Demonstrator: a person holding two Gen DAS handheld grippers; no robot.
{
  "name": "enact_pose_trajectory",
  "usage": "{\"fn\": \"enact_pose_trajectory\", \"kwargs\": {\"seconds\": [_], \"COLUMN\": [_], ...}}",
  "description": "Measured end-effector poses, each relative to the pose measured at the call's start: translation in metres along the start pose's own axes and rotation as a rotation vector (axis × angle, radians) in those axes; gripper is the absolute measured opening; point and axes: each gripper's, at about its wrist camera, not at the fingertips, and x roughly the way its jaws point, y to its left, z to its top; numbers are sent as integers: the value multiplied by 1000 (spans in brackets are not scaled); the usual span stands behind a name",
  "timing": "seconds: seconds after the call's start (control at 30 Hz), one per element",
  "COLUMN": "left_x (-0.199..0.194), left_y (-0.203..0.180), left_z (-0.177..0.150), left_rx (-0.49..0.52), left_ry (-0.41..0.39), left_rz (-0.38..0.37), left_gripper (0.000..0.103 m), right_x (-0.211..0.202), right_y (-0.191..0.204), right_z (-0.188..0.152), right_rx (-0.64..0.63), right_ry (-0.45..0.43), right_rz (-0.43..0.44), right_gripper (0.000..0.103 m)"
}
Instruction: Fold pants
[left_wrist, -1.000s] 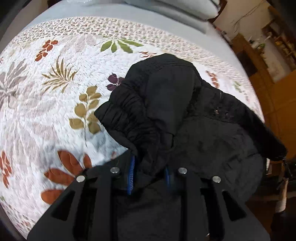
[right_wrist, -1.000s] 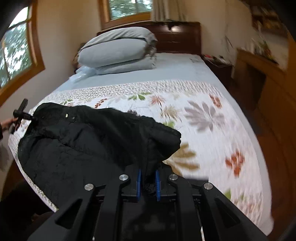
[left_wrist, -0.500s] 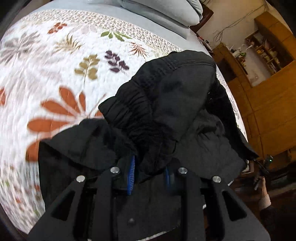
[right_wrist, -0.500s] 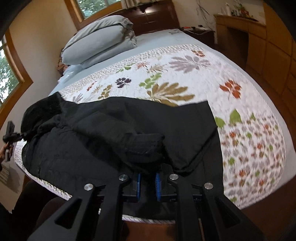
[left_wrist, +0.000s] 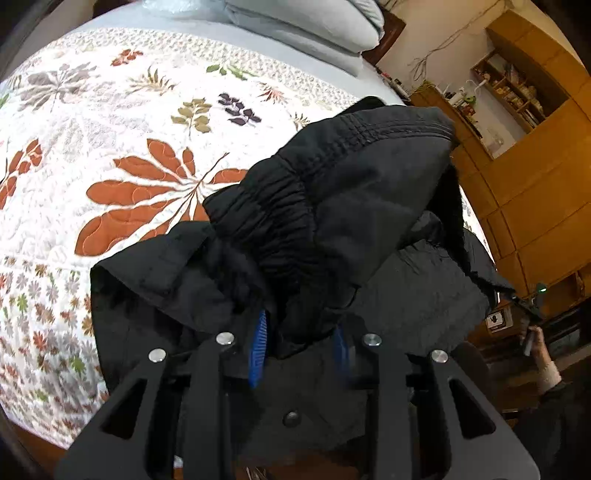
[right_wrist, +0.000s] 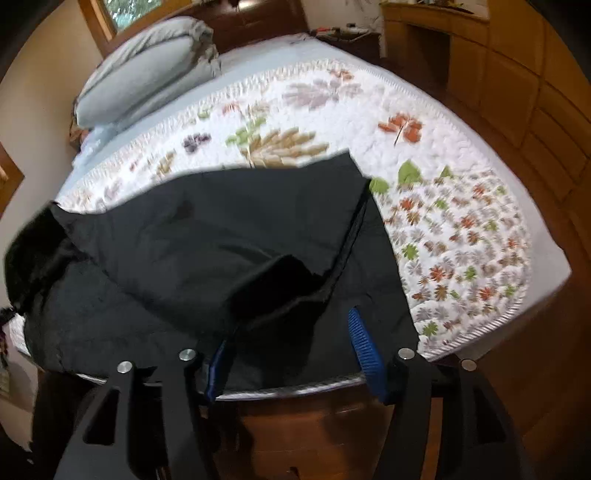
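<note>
The left gripper (left_wrist: 301, 347) is opening around the bunched waistband (left_wrist: 280, 221); the right gripper (right_wrist: 291, 350) is opening wide, releasing the black pants (right_wrist: 221, 229), whose length is running left to right.

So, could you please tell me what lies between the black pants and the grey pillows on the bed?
Only bare floral quilt separates the black pants from the grey pillows, as the right wrist view shows.

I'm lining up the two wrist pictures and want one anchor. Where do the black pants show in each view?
Left wrist: black pants fill centre and right, the elastic waistband bunched up just ahead of the left gripper.
Right wrist: they lie spread across the left and centre, on the bed's near edge.
Shared landmark: grey pillows at the bed's head.
</note>
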Motion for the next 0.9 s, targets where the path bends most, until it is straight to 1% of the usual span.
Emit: {"fn": "enact_pose_trajectory", "kwargs": {"seconds": [0.07, 0.13, 0.17, 0.2, 0.23, 0.27, 0.3, 0.37, 0.4, 0.47, 0.5, 0.53, 0.57, 0.63, 0.7, 0.77, 0.8, 0.83, 0.87, 0.9], "left_x": [3, 5, 6, 6, 7, 8, 8, 9, 9, 9, 9, 8, 9, 8, 7, 7, 8, 7, 7, 7], "left_y": [-1, -2, -1, 0, 0, 1, 1, 4, 5, 7, 7, 7, 7, 8, 13, 15, 16, 17, 17, 19], "left_z": [-3, -6, -8, -9, -10, -12, -13, -16, -16, -17, -16, -17, -17, -18, -19, -19, -19, -19, -19, -19], "left_rx": [7, 16, 19, 19, 18, 24, 28, 26, 25, 31, 36, 36, 38, 39, 38, 42, 46, 47, 44, 43], "left_ry": [-18, -30, -40, -47, -52, -58, -63, -74, -79, -80, -82, -84, -84, -83, -83, -82, -81, -81, -80, -78], "left_rz": [-9, -18, -25, -31, -38, -46, -49, -64, -69, -76, -73, -75, -79, -85, -94, -99, -102, -104, -111, -116], "left_gripper": [32, 32, 32, 32, 32, 32, 32, 32, 32, 32, 32, 32, 33, 33, 33, 33, 33, 33, 33, 33], "right_x": [-22, -42, -47, -50, -49, -45, -35, -14, 5, 43, 55, 73, 87, 110, 128, 142, 152, 159, 164, 169], "right_y": [13, 49, 71, 105, 136, 169, 215, 285, 331, 408, 432, 466, 491, 530, 559, 577, 585, 592, 596, 599], "right_z": [11, 35, 48, 64, 76, 88, 100, 111, 114, 117, 116, 116, 115, 110, 105, 100, 98, 95, 92, 90], "right_rx": [-14, -90, -143, -224, -301, -379, -483, -628, -721, -882, -930, -993, -1042, -1141, -1212, -1257, -1271, -1284, -1295, -1298], "right_ry": [-46, -112, -134, -158, -170, -173, -169, -149, -130, -96, -84, -54, -28, 14, 62, 104, 123, 171, 213, 236], "right_rz": [-27, 27, 46, 74, 121, 172, 239, 340, 389, 410, 420, 443, 457, 467, 464, 478, 471, 492, 506, 505], "right_gripper": [67, 68, 75, 79, 85, 87, 87, 87, 87, 87, 87, 87, 87, 87, 87, 86, 86, 83, 71, 61]}}
